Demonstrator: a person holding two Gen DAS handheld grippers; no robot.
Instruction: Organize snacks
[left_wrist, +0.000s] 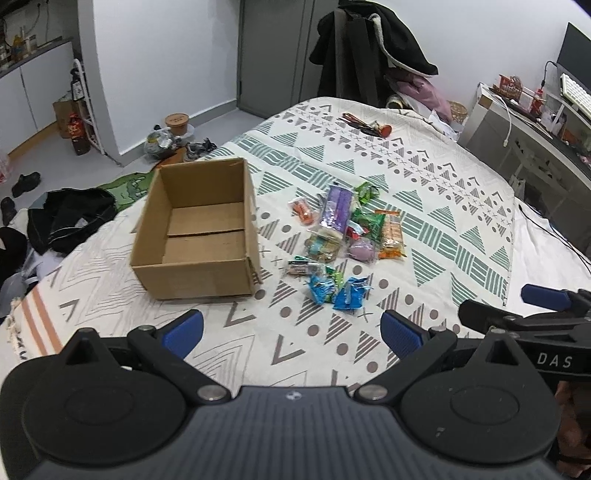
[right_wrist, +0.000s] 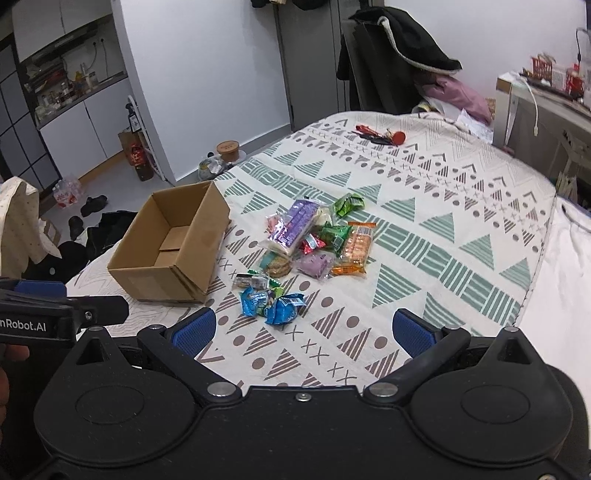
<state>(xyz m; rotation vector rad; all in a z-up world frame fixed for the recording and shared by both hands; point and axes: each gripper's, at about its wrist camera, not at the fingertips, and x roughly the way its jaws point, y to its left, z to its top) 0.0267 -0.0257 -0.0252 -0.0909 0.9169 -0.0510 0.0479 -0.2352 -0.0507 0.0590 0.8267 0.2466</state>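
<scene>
An open, empty cardboard box (left_wrist: 201, 236) (right_wrist: 168, 249) sits on the patterned bedspread. To its right lies a loose pile of wrapped snacks (left_wrist: 340, 236) (right_wrist: 314, 245): a purple pack (left_wrist: 337, 208) (right_wrist: 295, 221), an orange cracker pack (left_wrist: 391, 236) (right_wrist: 355, 251), green wrappers and two blue packets (left_wrist: 336, 291) (right_wrist: 273, 302) nearest me. My left gripper (left_wrist: 291, 332) hovers open short of the blue packets, holding nothing. My right gripper (right_wrist: 303, 332) is open too, empty, just short of the pile. Each gripper shows at the edge of the other's view.
The bedspread (left_wrist: 424, 206) covers the bed, with a red and black item (left_wrist: 369, 125) (right_wrist: 384, 134) at its far end. Dark coats (left_wrist: 369, 55) hang behind. A desk (left_wrist: 535, 122) stands to the right. Clothes, shoes and bottles lie on the floor (left_wrist: 55, 206) on the left.
</scene>
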